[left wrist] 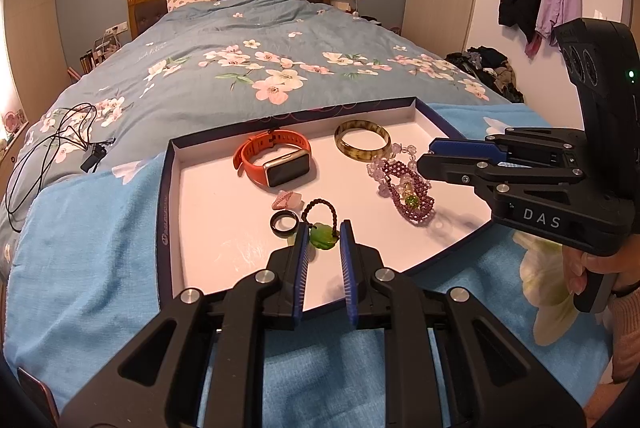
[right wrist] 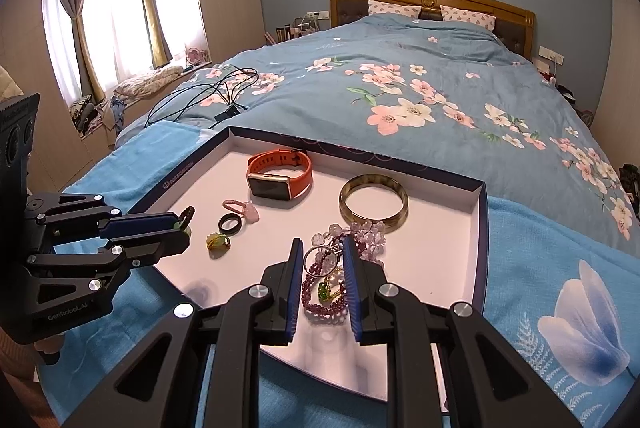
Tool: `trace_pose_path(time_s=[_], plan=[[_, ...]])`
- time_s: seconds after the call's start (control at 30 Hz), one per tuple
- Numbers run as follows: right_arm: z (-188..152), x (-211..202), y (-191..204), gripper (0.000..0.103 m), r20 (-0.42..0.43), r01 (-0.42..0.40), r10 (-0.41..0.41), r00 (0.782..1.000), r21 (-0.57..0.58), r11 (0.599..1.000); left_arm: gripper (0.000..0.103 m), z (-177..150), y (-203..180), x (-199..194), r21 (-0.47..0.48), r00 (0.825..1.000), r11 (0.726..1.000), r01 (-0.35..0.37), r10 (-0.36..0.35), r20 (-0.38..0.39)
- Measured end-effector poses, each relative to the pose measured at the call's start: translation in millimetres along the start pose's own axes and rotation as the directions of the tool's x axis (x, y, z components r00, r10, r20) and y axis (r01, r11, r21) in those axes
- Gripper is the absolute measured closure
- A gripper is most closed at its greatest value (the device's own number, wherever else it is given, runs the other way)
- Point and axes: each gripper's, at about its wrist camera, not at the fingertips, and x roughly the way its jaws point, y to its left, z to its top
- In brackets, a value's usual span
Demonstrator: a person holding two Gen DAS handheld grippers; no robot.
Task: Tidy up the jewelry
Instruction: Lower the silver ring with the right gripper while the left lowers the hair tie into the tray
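Now, left gripper (left wrist: 322,228) clamped on the green pendant (left wrist: 322,238), right gripper (right wrist: 322,240) nipped onto the tangled bead bracelets (right wrist: 324,294), both low inside the tray (left wrist: 165,188), seemingly to separate pieces.

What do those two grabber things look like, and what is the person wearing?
Both are black plastic claws with silver round bolts and blue ridged pads on their fingers. The right gripper has white letters "DAS" on its side and a small green light on its tall black body. The left gripper says "GenRobot.AI" in pale letters. The hand gripping the right handle comes out of a pinkish knitted sleeve.
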Motion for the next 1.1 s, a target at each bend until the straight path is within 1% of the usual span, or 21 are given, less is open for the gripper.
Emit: trace_pose_path(time_s=[0.13, 0.53, 1.1], plan=[[1.3, 1.3, -2.0, 0.085, -0.001, -0.001, 0.001, 1.000, 0.004, 1.000, 0.087, 3.1, -4.5, 1.8, 0.000, 1.000, 1.000, -0.004, 0.004, -0.003], [4.3, 11.8, -8.2, 0.085, -0.020, 0.004, -0.003, 1.000, 0.013, 1.000, 0.087, 0.6, -0.9, 6.8, -0.005, 1.000, 1.000, -0.008, 0.008, -0.019], [7.3, 16.0, -8.5, 0.085, -0.032, 0.009, -0.008, 0.999, 0.015, 1.000, 0.087, 2.4, -0.7, 16.0, -0.013, 0.999, 1.000, -0.017, 0.016, -0.036]])
